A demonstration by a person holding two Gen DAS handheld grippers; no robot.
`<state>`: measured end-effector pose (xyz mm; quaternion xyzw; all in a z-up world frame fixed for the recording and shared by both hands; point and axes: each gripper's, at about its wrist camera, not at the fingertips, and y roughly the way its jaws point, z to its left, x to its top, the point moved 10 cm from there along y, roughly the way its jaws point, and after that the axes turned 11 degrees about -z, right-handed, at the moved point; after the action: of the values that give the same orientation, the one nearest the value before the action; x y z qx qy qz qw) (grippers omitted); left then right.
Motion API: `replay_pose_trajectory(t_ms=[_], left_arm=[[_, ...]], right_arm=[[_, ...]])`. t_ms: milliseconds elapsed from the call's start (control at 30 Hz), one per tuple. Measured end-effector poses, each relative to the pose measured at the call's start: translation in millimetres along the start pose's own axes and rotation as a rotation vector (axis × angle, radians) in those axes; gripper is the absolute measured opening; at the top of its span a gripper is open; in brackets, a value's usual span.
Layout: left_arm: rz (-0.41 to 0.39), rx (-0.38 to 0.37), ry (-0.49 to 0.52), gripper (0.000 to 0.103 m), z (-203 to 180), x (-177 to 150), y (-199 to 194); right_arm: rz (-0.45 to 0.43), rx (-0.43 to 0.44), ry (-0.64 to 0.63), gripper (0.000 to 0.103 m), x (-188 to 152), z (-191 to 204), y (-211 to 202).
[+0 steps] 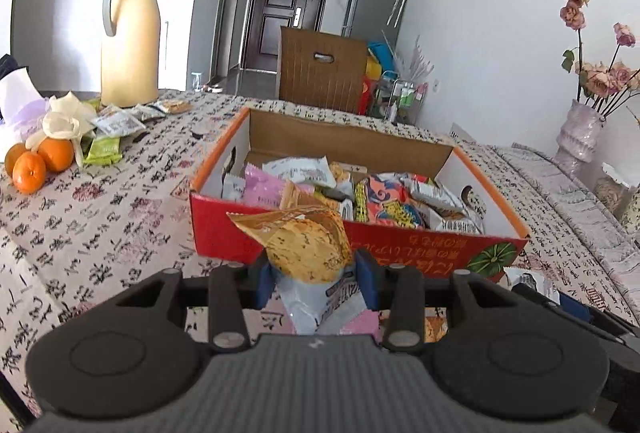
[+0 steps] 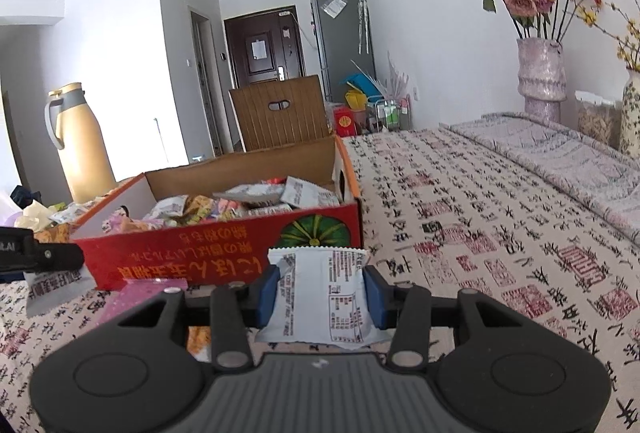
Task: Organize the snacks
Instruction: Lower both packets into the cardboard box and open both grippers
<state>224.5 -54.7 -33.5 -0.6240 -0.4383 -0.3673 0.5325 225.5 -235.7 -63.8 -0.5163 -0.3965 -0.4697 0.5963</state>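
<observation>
We note the left gripper (image 1: 310,273) clamps an orange cracker packet (image 1: 302,245) just short of the red box (image 1: 360,245) ahead, while the right gripper (image 2: 320,293) clamps a white packet (image 2: 324,297), box ahead-left.

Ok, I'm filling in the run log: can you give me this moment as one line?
left gripper: shut on orange cracker packet | right gripper: shut on white packet | red snack box: ahead, part-filled
</observation>
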Motion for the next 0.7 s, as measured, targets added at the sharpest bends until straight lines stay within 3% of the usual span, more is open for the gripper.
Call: replay_pose_trajectory(t_ms=[333,700], left_arm=[[-0.055,-0.024,0.026,0.043,-2,30,7],[-0.109,-0.033,0.049,0.043,-8,69,32]], right_arm=[[-0.081,0.023,-0.036,0.044,46,24,7],[-0.135,0.05,-0.07,0.044,85,47,40]])
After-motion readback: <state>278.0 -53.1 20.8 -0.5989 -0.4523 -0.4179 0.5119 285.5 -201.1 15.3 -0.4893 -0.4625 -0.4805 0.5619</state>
